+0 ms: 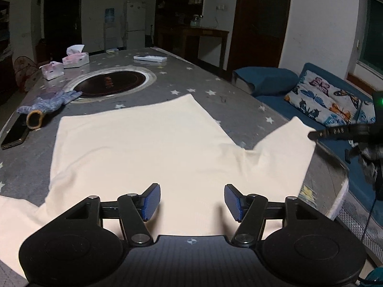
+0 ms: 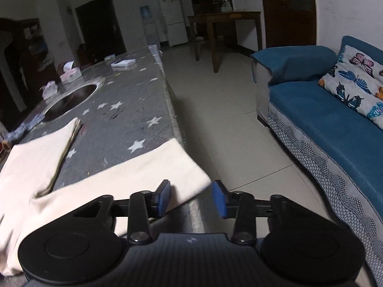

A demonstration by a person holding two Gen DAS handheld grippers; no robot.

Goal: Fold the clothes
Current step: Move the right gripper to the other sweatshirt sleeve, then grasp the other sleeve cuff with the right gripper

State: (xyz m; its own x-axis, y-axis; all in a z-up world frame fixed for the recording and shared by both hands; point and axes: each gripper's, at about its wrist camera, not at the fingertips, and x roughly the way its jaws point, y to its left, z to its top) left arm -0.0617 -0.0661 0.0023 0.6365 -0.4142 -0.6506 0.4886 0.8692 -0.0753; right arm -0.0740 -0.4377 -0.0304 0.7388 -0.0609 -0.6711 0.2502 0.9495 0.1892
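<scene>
The left gripper point(image 1: 192, 202) hovers, jaws spread, over the cream T-shirt point(image 1: 148, 143) lying flat on the star-patterned table point(image 1: 215, 83). The right gripper point(image 2: 191, 198), jaws apart, brackets the sleeve point(image 2: 153, 167) end at the table's edge. Soft and limp, the shirt is probably best pinched at hems.

Premises are a private home, an open living and dining room. Evidence: a blue sofa point(image 2: 323, 119) with a butterfly-print cushion point(image 2: 359, 88), a white refrigerator point(image 2: 173, 20) beside a water dispenser point(image 2: 147, 27), and a wooden side table point(image 2: 225, 21) on a tiled floor point(image 2: 227, 124). The long table point(image 1: 191, 79) carries a star-patterned cover, an inset round cooktop point(image 1: 112, 83), tissue boxes point(image 1: 75, 58) and a remote control point(image 1: 149, 58).
</scene>
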